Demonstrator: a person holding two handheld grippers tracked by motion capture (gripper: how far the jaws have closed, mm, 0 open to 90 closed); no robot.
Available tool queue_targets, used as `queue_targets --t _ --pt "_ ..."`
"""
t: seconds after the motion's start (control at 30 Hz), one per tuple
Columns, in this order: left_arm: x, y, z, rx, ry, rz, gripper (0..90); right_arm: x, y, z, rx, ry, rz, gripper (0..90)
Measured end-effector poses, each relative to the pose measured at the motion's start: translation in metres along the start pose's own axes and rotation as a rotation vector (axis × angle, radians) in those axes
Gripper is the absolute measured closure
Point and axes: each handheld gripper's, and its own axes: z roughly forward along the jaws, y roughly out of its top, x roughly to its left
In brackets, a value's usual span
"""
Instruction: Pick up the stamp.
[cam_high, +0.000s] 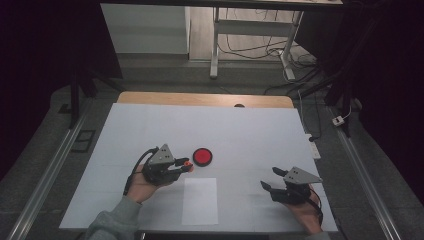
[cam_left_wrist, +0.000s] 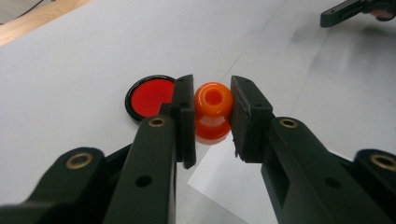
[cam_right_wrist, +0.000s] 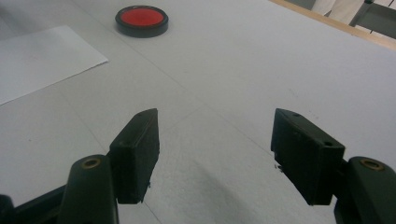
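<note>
Left gripper (cam_left_wrist: 212, 116) is clamped on the orange bead (cam_left_wrist: 213, 112), lifted off the sheet just beside the red disc (cam_left_wrist: 150, 97), likely its drop target. Right gripper (cam_right_wrist: 215, 158) rests idle, jaws apart, well clear.

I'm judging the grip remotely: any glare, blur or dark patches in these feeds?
High view: dim, surroundings black, orange piece tiny. Left gripper view: piece sharp between the left gripper pads, glossy highlights on it; near jaws soft. Right gripper view: even light, right gripper casts a soft shadow; red disc slightly blurred.
</note>
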Motion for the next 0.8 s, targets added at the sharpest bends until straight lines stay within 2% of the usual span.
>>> queue_targets --t 0.37,0.53,0.67,0.8 --pt "-0.008 -0.001 -0.01 -0.04 -0.061 -0.016 71.6 0.0 0.001 0.002 -0.005 -0.001 0.003 32.2" --pt "-0.01 0.0 -0.008 -0.049 -0.09 -0.022 71.6 0.001 0.002 0.003 -0.004 0.0 0.002 32.3" --pt "-0.012 0.0 -0.005 -0.062 -0.121 -0.042 71.6 0.001 0.002 0.002 -0.009 -0.002 0.001 32.4" --pt "-0.015 0.0 -0.003 -0.061 -0.131 -0.044 71.6 0.001 0.001 0.001 -0.008 -0.008 0.001 32.4"
